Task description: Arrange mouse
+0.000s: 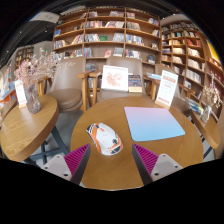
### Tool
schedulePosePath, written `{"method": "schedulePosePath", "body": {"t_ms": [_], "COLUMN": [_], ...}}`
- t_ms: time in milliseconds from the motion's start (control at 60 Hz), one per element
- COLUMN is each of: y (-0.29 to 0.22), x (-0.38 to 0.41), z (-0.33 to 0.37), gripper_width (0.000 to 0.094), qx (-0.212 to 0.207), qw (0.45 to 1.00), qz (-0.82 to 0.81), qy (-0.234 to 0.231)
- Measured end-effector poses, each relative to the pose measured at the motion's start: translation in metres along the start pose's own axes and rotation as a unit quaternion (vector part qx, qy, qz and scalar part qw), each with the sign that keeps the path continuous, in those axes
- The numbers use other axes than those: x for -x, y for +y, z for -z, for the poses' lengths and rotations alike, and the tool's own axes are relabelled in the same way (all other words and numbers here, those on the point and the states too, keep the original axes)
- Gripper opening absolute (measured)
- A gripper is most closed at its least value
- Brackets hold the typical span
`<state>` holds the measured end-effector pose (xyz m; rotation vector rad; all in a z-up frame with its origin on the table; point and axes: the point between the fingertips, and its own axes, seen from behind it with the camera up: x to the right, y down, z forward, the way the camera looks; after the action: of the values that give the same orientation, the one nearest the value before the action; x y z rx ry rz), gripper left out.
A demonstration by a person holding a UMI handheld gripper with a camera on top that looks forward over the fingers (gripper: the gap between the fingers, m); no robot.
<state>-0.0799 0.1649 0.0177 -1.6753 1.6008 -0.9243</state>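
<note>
Gripper view: wooden table [150, 150], bookshelves [110, 30]

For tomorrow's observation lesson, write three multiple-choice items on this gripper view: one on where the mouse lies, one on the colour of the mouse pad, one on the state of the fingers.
1. Where does the mouse lie?
A. on the mouse pad
B. on the round wooden table, left of the mouse pad
C. on a bookshelf

2. What colour is the mouse pad?
A. light blue
B. red
C. black

3. How do the fingers stand?
A. shut on the mouse
B. shut on the mouse pad
C. open, holding nothing

Answers:
1 B: the mouse rests on the bare table, apart from the pad's left edge.
2 A: the flat rectangle is pale blue.
3 C: the gripper has its two fingers wide apart, and the mouse lies ahead of them, untouched.
</note>
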Motion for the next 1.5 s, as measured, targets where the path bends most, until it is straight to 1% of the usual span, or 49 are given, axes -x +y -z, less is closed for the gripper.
{"method": "schedulePosePath", "body": {"t_ms": [100,233,317,450,550,700,833,917,1017,1083,1133,1167,1233,1317,1367,1500], "y": [-0.005,-0.006,-0.009,-0.017,-0.018,-0.025,-0.027,-0.028,-0.03,-0.031,-0.032,-0.032,-0.032,-0.034,-0.046,-0.086], "x": [0.001,0.0,0.002,0.0,-0.003,-0.009,-0.007,-0.006,-0.006,-0.004,-0.001,0.003,-0.004,-0.004,-0.004,-0.028], "z": [-0.018,-0.041,-0.053,-0.067,-0.081,-0.09,-0.096,-0.098,-0.1,-0.103,-0.105,-0.106,-0.108,-0.102,-0.095,-0.076], "gripper_width": [0.0853,0.085,0.0854,0.0854,0.0854,0.0847,0.0816,0.0768,0.0746,0.0693,0.0631,0.0513,0.0457,0.0422,0.042,0.0415], "qx": [0.006,0.024,0.028,0.032,0.044,0.043,0.043,0.043,0.041,0.042,0.044,0.047,0.055,0.064,0.05,0.018], "qw": [1.0,1.0,1.0,0.999,0.999,0.999,0.999,0.999,0.999,0.999,0.999,0.998,0.998,0.998,0.998,0.999], "qz": [-0.003,0.004,-0.005,-0.011,-0.02,-0.021,-0.024,-0.025,-0.021,-0.018,-0.021,-0.027,-0.022,-0.025,-0.039,-0.033], "qy": [0.005,0.006,0.0,0.007,0.01,0.017,0.016,0.013,0.011,0.006,-0.001,-0.01,0.004,-0.008,-0.02,-0.026]}}
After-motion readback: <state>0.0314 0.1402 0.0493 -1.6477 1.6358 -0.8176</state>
